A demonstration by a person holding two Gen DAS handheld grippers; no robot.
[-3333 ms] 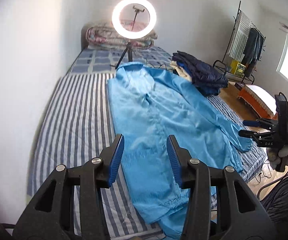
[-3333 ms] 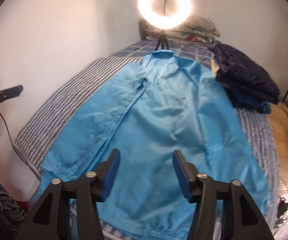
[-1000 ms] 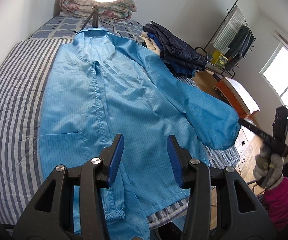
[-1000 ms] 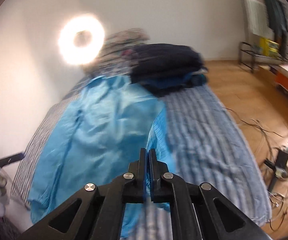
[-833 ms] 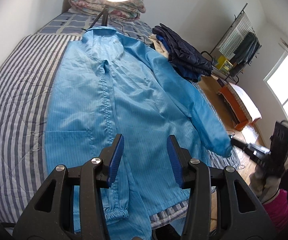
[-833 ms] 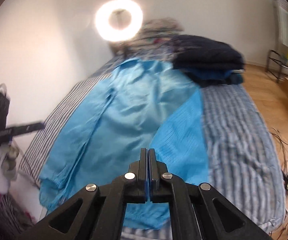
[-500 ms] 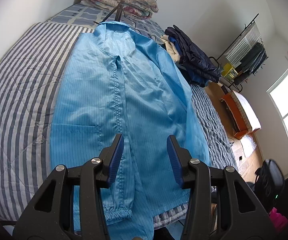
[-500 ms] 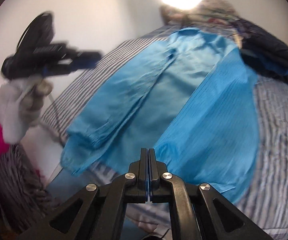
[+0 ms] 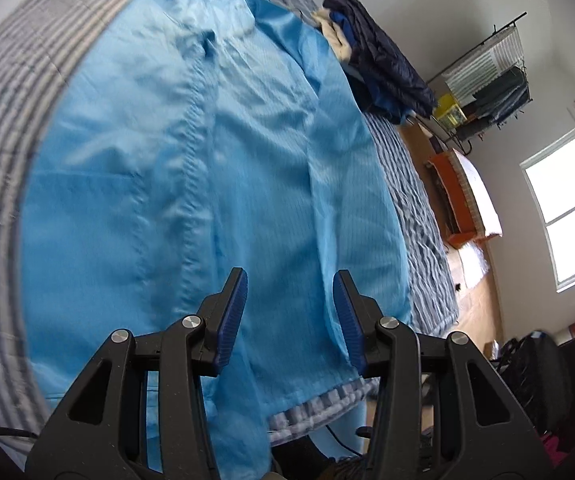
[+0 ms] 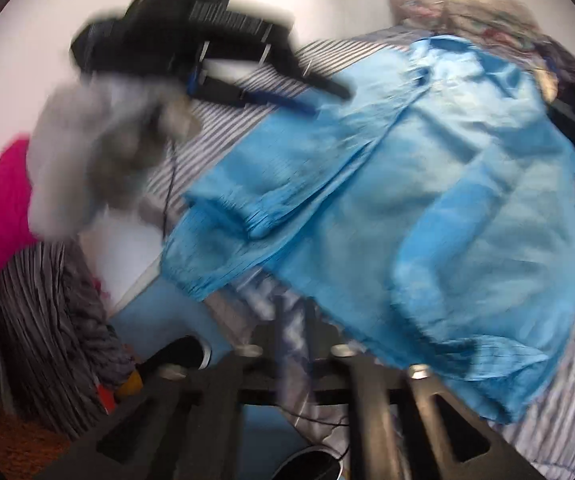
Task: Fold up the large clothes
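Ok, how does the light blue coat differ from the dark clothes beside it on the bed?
The light blue coat is spread out across the bed; the dark clothes sit in a compact stack near its far edge. The coat is one pale garment; the dark clothes are several navy layers. Both rest on the striped bed.

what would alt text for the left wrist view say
A light blue coat lies spread front-up on a striped bed, with the open left gripper over its lower half. Dark folded clothes sit beyond it.
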